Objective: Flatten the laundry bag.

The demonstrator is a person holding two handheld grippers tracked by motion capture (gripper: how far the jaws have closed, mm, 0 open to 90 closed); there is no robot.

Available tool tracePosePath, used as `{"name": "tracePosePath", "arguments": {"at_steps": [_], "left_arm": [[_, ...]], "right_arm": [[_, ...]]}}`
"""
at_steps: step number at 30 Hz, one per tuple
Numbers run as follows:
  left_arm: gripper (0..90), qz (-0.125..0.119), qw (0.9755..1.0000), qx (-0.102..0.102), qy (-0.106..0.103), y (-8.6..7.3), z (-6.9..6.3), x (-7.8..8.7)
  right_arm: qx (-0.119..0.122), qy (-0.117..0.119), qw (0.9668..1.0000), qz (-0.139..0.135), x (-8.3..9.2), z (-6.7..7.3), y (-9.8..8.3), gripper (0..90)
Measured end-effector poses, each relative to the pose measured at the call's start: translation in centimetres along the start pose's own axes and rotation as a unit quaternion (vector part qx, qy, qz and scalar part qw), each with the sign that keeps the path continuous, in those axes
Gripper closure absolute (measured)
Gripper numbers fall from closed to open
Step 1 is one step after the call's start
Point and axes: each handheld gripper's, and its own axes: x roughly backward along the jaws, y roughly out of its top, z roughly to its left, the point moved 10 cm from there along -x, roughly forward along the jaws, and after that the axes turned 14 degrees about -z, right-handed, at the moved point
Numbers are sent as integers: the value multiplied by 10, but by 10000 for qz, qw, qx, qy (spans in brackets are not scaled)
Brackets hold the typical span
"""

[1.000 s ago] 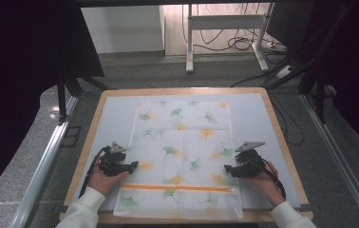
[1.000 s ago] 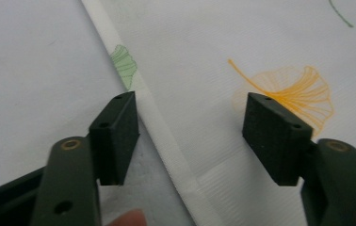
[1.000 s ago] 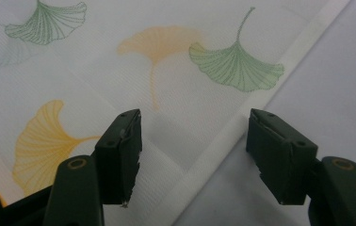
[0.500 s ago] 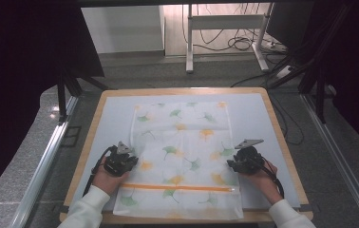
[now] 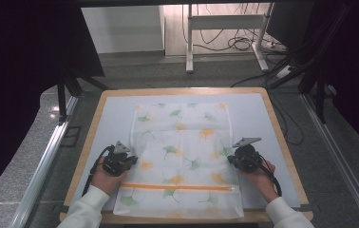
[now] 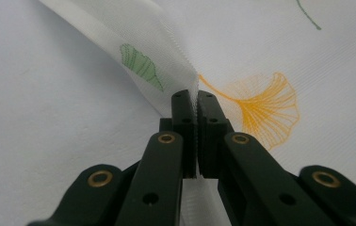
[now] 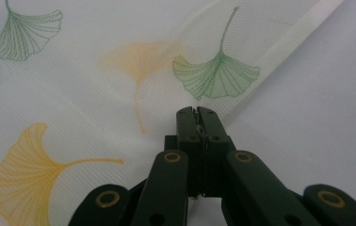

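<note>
Both grippers, left gripper [image 5: 131,160] and right gripper [image 5: 231,158], having just been closing, are now pinching the mesh bag's [image 5: 182,142] opposite side edges, its length running away from the person.

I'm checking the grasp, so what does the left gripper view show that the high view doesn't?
Left gripper view: the left claw shut on a raised edge of the mesh bag, which stands between its pads beside an orange leaf print. High view: the right claw at the opposite edge, the orange zipper, the wooden-rimmed table. Both: the leaf-patterned bag and the left claw.
</note>
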Motion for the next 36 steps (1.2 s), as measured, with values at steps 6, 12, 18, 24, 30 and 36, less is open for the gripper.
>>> {"name": "tracePosePath", "arguments": {"at_steps": [6, 12, 18, 24, 30, 36], "left_arm": [[886, -33, 9999, 77, 69, 1, 6, 0], [887, -70, 9995, 207, 220, 5, 25, -5], [888, -170, 9987, 369, 312, 14, 39, -10], [887, -171, 9989, 321, 283, 15, 38, -10], [881, -233, 9986, 334, 350, 17, 40, -8], [863, -211, 9983, 379, 384, 14, 40, -9]], "right_arm": [[56, -5, 10000, -41, -11, -4, 10, 893], [85, 2, 9999, -132, -25, -6, 26, 894], [104, -32, 9997, -200, -37, -8, 39, 894], [21, -44, 9996, -264, -38, -13, 41, 894], [63, -35, 9995, -315, -39, -13, 41, 893], [2, -2, 9994, -356, -38, -12, 41, 885]]}}
